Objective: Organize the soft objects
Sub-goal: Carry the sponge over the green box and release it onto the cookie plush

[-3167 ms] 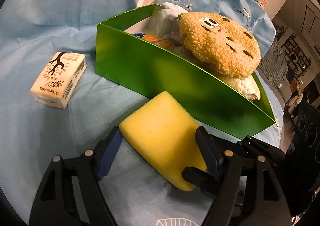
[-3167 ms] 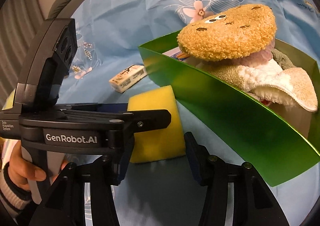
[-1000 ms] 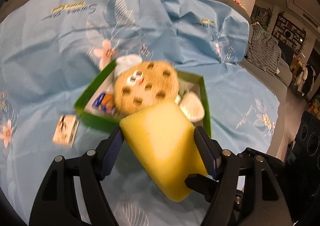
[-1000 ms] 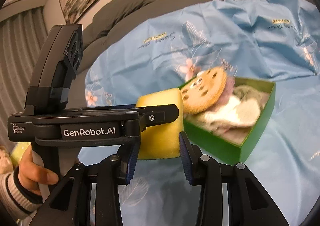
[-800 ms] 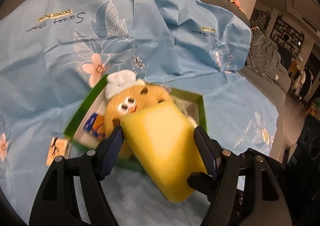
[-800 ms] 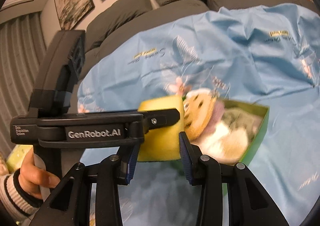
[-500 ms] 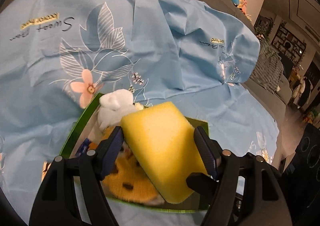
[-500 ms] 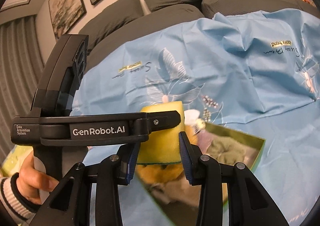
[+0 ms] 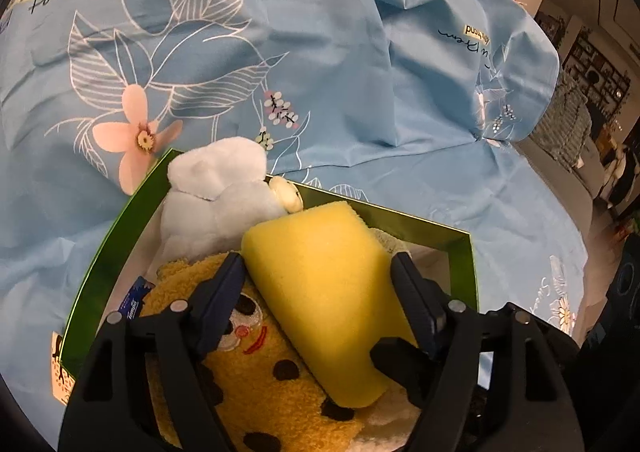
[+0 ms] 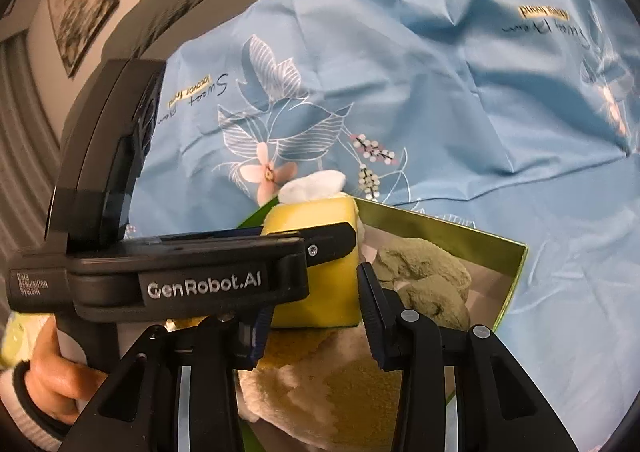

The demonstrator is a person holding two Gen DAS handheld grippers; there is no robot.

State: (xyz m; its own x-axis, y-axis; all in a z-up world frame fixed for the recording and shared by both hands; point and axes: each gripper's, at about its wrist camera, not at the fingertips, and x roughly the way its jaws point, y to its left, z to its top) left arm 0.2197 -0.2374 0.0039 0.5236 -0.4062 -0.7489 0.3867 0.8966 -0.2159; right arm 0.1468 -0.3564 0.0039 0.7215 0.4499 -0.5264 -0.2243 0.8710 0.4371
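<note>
Porous foam sponge [image 9: 320, 292], glossy card box [image 9: 440, 230]

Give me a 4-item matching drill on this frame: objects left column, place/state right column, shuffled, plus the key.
Column 1
1. yellow sponge
2. cookie plush
3. olive-green towel
4. right gripper

Column 2
A. lying face-up in the green box, under the left gripper
B. open, holding nothing
C. clamped between the left gripper's pads, over the box
D. bunched at the box's right end, seen from the right wrist

Pairs: 1-C, 2-A, 3-D, 4-B
</note>
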